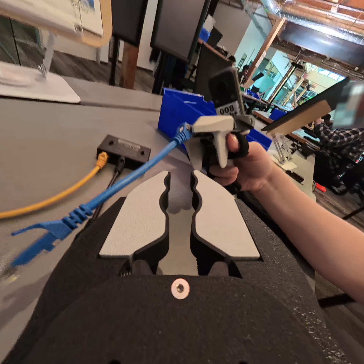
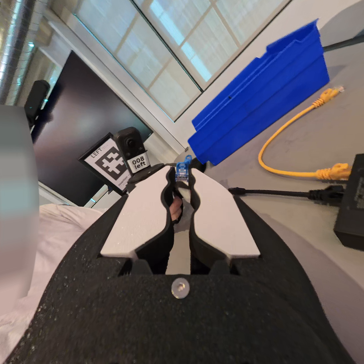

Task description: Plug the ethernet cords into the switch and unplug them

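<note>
A black switch (image 1: 124, 149) lies on the grey table, with a yellow cord (image 1: 78, 183) and a black cord (image 1: 118, 167) plugged into its near side. My left gripper (image 1: 179, 177) is open and empty, above the table to the right of the switch. My right gripper (image 1: 192, 130), held by a hand, is shut on one plug of the blue cord (image 1: 126, 177) and holds it in the air; the cord's other plug (image 1: 39, 240) hangs free at lower left. In the right wrist view the blue plug (image 2: 182, 171) sits between my right gripper's (image 2: 180, 168) tips, with the switch (image 2: 352, 197) at the right edge.
A blue bin (image 1: 181, 114) stands behind the switch; it also shows in the right wrist view (image 2: 256, 94). The yellow cord's free end (image 2: 332, 92) lies near it. A white monitor stand base (image 1: 39, 88) is at far left. A person (image 1: 338, 141) sits at another desk, far right. Tip to tip, the grippers are about 4 cm apart. My right gripper's tips are some 12 cm from the switch (image 2: 352, 197). Look for it in the left wrist view (image 1: 128, 156) too.
</note>
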`<state>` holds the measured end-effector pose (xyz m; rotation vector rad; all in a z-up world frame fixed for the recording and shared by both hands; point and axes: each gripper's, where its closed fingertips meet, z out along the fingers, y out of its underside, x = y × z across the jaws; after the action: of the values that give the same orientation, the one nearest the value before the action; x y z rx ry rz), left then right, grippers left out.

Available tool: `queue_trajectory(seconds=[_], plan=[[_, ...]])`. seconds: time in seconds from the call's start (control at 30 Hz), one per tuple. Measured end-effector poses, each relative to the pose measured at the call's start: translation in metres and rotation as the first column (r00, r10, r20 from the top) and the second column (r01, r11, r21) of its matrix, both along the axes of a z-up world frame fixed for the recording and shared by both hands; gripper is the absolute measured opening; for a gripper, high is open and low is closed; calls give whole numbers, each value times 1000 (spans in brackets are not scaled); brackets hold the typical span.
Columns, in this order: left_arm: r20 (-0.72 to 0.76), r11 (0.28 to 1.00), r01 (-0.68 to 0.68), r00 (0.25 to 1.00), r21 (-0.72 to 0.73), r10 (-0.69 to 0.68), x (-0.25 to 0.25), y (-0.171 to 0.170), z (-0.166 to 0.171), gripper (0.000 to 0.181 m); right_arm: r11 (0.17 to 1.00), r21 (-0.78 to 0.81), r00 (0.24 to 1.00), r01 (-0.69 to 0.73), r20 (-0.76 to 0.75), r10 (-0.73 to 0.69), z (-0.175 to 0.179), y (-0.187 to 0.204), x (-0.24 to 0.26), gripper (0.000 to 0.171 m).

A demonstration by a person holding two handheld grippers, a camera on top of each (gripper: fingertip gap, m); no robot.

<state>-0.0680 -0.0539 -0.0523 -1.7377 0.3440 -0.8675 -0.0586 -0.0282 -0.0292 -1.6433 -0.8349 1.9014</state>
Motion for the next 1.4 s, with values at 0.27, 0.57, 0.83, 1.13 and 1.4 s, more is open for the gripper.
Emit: queue_trajectory(seconds=[0.27, 0.57, 0.83, 1.13, 1.4], plan=[[121, 991, 29, 992, 129, -45, 4, -6, 45, 41, 975, 207, 974, -78, -191, 119, 39, -28, 7, 11], [63, 949, 171, 979, 266, -194, 20, -26, 70, 37, 915, 378, 949, -141, -213, 234, 48, -56, 8, 11], [92, 945, 209, 967, 250, -239, 22, -30, 74, 26, 864, 492, 957, -109, -185, 226, 48, -61, 9, 12], [68, 928, 276, 951, 252, -301, 27, -34, 71, 11, 840, 529, 961, -122, -149, 233, 42, -63, 10, 12], [80, 929, 226, 962, 291, -260, 15, -33, 76, 11, 849, 520, 977, -96, -116, 182, 34, -56, 5, 19]])
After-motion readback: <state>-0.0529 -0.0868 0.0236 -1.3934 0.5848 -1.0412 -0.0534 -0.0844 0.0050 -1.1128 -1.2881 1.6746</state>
